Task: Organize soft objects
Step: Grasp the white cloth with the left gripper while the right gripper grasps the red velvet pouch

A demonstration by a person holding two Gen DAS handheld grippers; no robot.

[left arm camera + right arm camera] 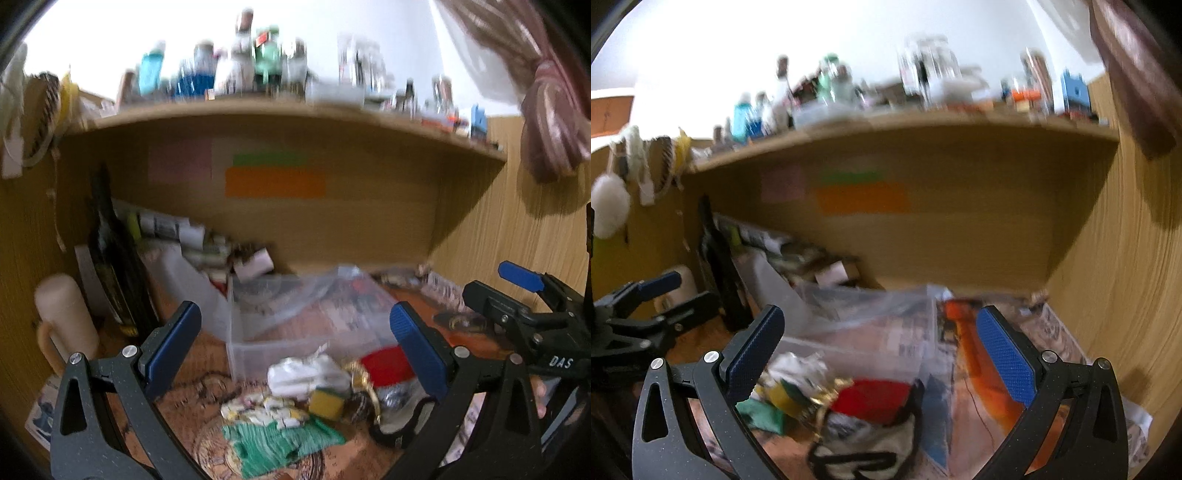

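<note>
A heap of soft items lies on the desk in front of a clear plastic bin (258,350): a green knit cloth (280,446), white crumpled cloth (306,376), a yellow sponge (327,404), a red soft item (388,365) and a white pouch with black trim (864,443). My left gripper (295,350) is open and empty above the heap. My right gripper (882,350) is open and empty above the red item (871,400) and the bin (849,350). The right gripper also shows at the right of the left wrist view (524,295).
A wooden shelf (280,114) full of bottles overhangs the desk. Books and boxes (122,266) lean at the back left beside a cream mug (64,317). A wooden wall (1126,277) closes the right side. A plastic bag (314,291) lies over the bin.
</note>
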